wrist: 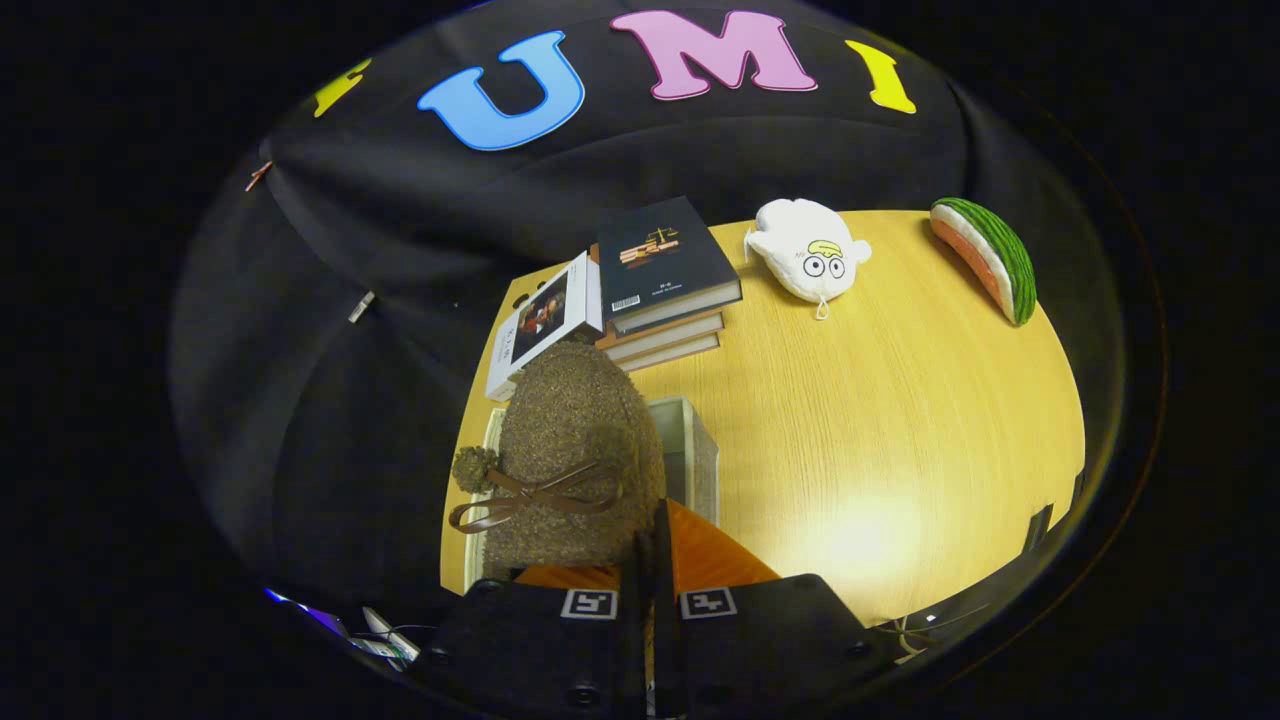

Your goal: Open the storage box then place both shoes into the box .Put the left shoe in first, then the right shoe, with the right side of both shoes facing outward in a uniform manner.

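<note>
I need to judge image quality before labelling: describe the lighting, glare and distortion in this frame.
Gripper view: a bright glare patch washes out the table ahead of the gripper, whose fingers are shut on the shoe; fisheye bending curves the table's edges; the books and plush toy are sharp; the surroundings are dark.

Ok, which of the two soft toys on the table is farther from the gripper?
The watermelon-slice toy, green rind, at the table's far corner. The white toy lies closer, beside the book stack. The gripper is shut on the brown shoe.
</note>
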The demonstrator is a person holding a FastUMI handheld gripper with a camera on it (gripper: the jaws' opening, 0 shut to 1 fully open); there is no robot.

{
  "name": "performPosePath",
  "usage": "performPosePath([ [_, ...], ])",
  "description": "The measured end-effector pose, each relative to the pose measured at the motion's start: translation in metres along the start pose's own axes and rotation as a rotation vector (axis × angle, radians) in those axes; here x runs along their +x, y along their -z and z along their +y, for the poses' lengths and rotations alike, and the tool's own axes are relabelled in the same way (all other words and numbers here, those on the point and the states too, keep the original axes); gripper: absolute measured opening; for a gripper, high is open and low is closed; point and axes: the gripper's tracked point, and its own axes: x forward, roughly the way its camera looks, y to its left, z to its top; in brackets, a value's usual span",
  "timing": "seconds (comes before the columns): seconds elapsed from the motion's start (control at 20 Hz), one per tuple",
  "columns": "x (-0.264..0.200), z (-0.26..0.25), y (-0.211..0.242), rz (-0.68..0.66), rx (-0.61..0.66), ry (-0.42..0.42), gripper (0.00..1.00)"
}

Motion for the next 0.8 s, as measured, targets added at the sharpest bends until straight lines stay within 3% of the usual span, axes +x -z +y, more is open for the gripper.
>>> performPosePath([
  [0.3,0.035,-0.013,0.024,0.048,-0.05,0.101,0.08],
  [0.8,0.034,-0.006,0.045,0.104,-0.073,0.128,0.1],
])
